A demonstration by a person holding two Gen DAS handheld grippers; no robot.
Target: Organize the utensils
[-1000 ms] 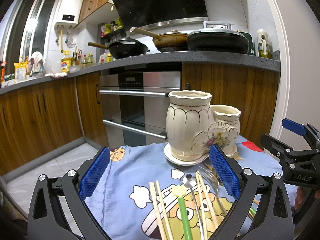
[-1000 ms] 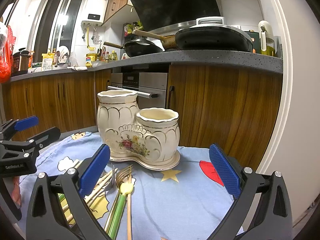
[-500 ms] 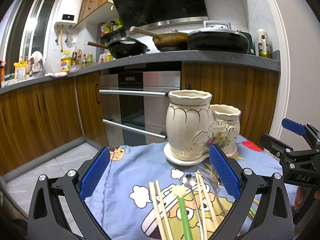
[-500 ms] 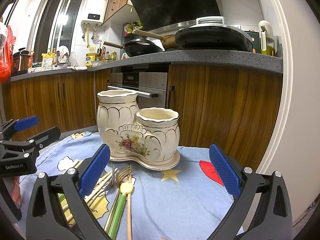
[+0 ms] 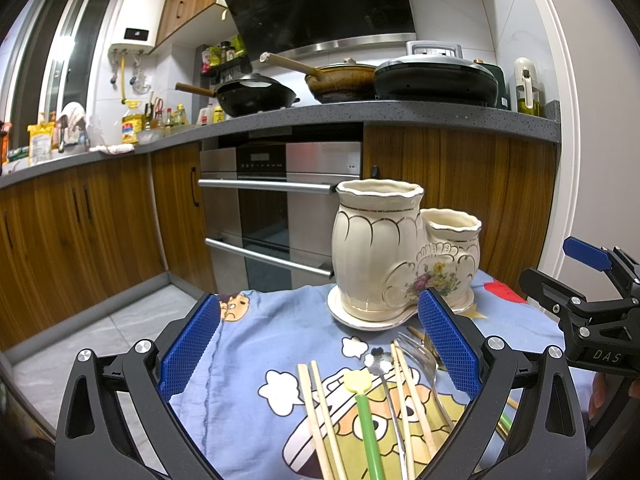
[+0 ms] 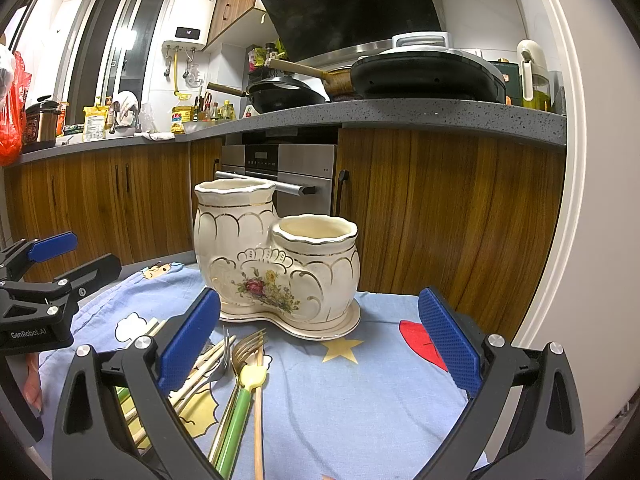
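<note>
Utensils (image 5: pixel 384 396) before holder (image 5: pixel 400 256), on cloth (image 5: pixel 256 344)

Bkgd, 12 o'clock: black range hood (image 5: pixel 320 4) over grey speckled counter (image 5: pixel 360 114). On counter: black wok (image 5: pixel 256 98) w/ wooden handle, brown pan (image 5: pixel 340 82), wide black lidded pan (image 5: pixel 436 80). Steel oven (image 5: pixel 280 208) under counter, wood cabinets (image 5: pixel 80 232) either side. 10 o'clock: white water heater (image 5: pixel 138 20) on wall, oil bottles (image 5: pixel 132 126) below. Red bag (image 6: pixel 12 120) at 9 o'clock, right wrist view. Cartoon-print blue cloth (image 6: pixel 360 392) at 6 o'clock.
</note>
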